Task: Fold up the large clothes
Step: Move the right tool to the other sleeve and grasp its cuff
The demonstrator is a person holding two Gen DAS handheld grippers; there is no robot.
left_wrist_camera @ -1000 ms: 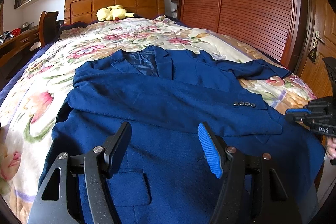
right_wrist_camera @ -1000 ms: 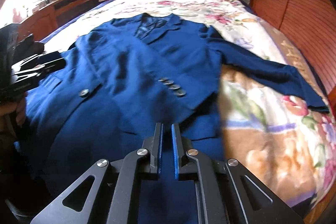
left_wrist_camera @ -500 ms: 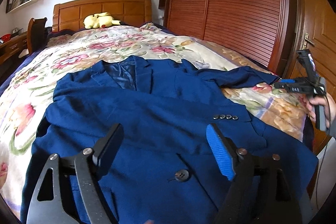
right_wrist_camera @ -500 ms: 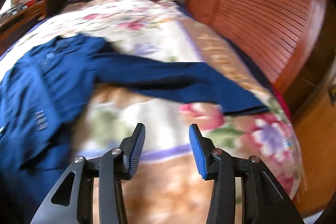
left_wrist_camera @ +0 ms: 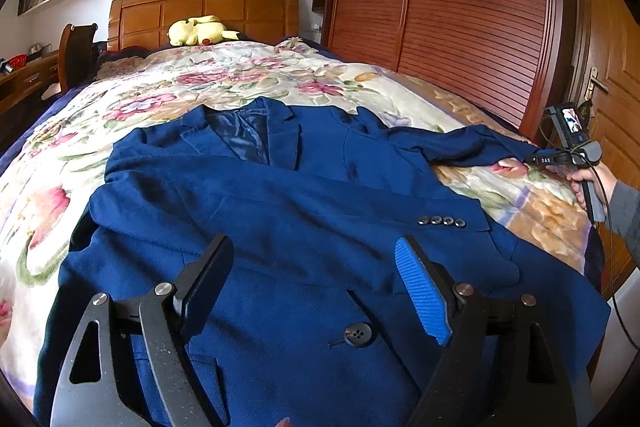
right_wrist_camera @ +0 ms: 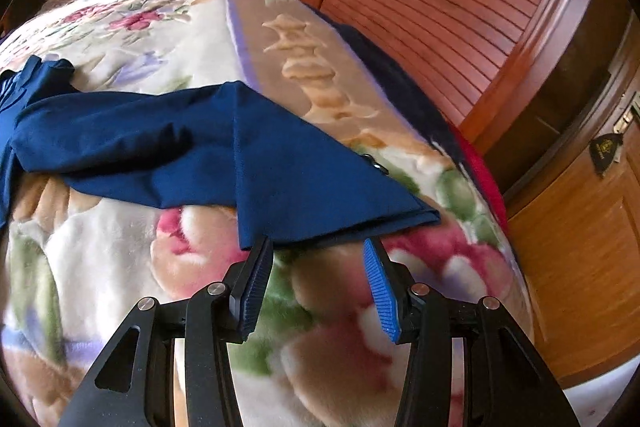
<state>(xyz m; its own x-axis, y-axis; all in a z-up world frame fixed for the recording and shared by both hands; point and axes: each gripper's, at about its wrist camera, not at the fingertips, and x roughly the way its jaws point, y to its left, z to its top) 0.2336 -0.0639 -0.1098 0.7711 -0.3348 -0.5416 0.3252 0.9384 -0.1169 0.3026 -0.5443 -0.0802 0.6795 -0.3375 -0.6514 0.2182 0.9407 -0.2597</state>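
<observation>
A blue jacket (left_wrist_camera: 280, 219) lies face up across the floral blanket (left_wrist_camera: 44, 195), filling the lower middle of the left wrist view. One sleeve is already folded over the chest; the other sleeve (right_wrist_camera: 224, 155) runs out to the right edge of the bed.

The left gripper (left_wrist_camera: 316, 279) hangs over the jacket's front at the bottom of its frame, jaws spread wide, nothing between them. At the far right of that view the right gripper (left_wrist_camera: 538, 159) sits at the sleeve's end.

In its own view the right gripper (right_wrist_camera: 316, 259) is about half open, with the cuff (right_wrist_camera: 340, 223) just past its fingertips and not yet pinched. To my eye, the step is taking that cuff. It should go in squarely over the cuff's edge, catch both layers and leave the blanket out.

Only the left view shows the whole jacket, its front button (left_wrist_camera: 359, 333) and the yellow plush toy (left_wrist_camera: 198, 31) near the headboard. Only the right view shows the gap between pads and cuff.
</observation>
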